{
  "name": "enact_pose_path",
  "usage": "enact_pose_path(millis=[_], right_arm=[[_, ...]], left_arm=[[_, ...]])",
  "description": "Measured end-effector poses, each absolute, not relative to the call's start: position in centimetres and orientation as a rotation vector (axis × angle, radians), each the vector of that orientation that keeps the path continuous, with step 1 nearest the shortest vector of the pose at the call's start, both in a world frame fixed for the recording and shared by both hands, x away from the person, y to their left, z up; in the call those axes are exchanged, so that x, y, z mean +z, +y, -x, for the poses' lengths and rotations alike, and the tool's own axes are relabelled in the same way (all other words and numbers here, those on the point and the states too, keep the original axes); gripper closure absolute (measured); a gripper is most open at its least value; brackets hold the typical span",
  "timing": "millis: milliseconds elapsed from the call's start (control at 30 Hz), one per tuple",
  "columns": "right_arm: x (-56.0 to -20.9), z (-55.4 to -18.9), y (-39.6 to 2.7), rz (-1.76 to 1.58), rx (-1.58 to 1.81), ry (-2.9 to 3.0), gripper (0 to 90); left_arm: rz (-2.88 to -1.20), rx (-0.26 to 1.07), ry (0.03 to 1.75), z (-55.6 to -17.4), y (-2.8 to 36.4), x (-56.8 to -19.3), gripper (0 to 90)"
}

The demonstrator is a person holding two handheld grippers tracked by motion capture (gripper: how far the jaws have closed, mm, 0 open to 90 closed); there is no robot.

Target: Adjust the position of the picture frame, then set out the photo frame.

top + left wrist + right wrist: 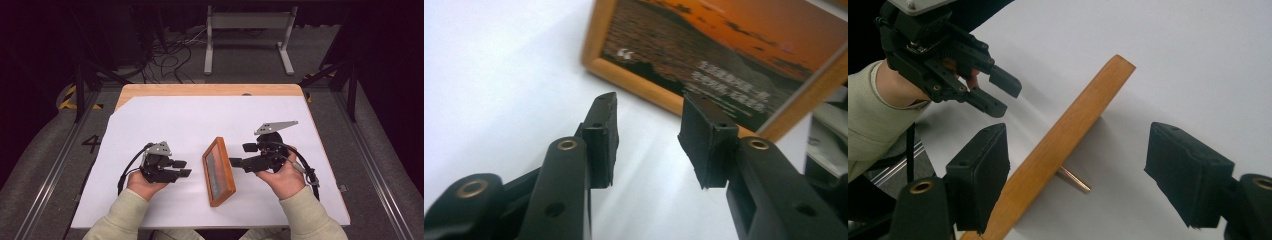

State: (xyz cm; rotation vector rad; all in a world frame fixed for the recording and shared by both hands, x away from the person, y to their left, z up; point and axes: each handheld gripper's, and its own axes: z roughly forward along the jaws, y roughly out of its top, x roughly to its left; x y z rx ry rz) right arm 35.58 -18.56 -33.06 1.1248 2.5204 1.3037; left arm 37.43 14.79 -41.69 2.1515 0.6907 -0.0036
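Picture frame [218, 171]: a rectangular wooden frame, warm orange-brown, stands propped on the white sheet between the two grippers, near the table's front edge and a little right of centre.
Frame face: in the left gripper view the picture frame [719, 65] shows a glossy print of an orange sunset over dark ground, with small pale lettering.
Frame edge: in the right gripper view the picture frame [1058, 145] is seen edge-on, a smooth slim wooden bar with a rounded corner; a thin brass-coloured strut [1074, 180] juts from its back down to the sheet.
Left gripper [183, 168]: black, blocky, held in the person's left hand [142, 185] just left of the frame; its jaws stand apart with bare sheet between them, touching nothing.
Right gripper [242, 155]: black, with a grey three-cornered plate on top, held just right of the frame; its jaws are spread wide and the pads press on nothing.
White sheet [165, 125]: smooth, matt, covering most of the table; broad bare room lies behind the frame and to the far left.
Table [210, 90]: a pale wooden strip shows along the far edge; the sheet's far left corner is cut at a slant.
Sleeves [120, 220]: soft light-green knit, coming in from the near edge.
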Motion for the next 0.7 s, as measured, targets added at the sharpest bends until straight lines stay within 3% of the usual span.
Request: enact_pose_path(millis=[233,700], right_arm=[[-33.6,-36.8,-16.8,-1.34,1.28,2.625,22.7],[-35.9,-38.5,-13.7,-1.399,1.055,2.67,28.5]], left_arm=[[-2.112,0.035,0.737,-37.6,15.8,-41.5,57.4],[-2.12,0.043,0.735,-37.6,15.8,-41.5,54.6]])
